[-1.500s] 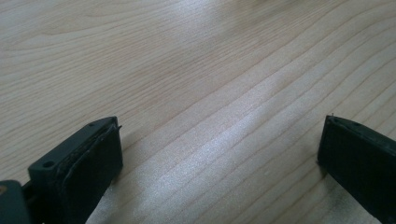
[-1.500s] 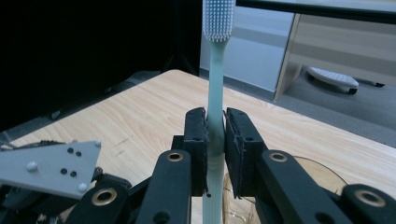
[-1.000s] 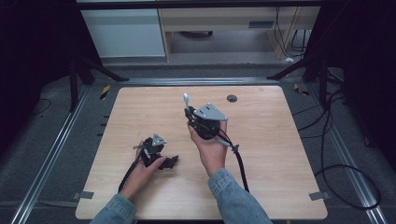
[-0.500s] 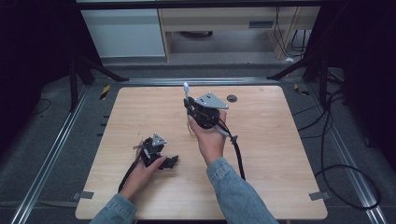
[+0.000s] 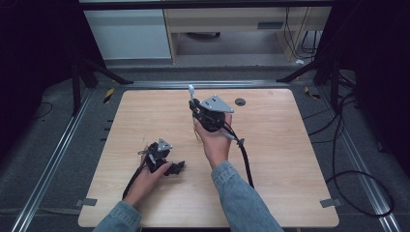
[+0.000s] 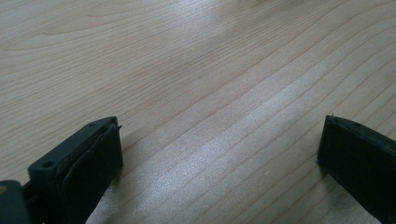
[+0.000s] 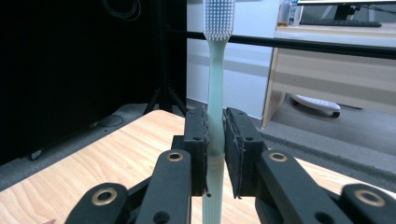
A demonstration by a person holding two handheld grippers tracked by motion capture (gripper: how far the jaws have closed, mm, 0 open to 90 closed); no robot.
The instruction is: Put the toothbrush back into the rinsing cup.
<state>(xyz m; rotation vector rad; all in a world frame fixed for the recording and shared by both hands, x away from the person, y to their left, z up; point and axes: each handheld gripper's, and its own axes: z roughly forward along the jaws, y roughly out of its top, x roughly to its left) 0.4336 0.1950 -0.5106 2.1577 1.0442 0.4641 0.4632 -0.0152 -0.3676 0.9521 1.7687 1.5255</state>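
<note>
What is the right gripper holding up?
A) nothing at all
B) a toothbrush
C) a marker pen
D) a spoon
B: the right gripper has its fingers pressed on the handle of a pale toothbrush, bristles at the top.

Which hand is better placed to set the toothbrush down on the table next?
Right, probably: its tongs already clamp the toothbrush upright above the table. The left tongs sit open on the wood, holding nothing.
</note>
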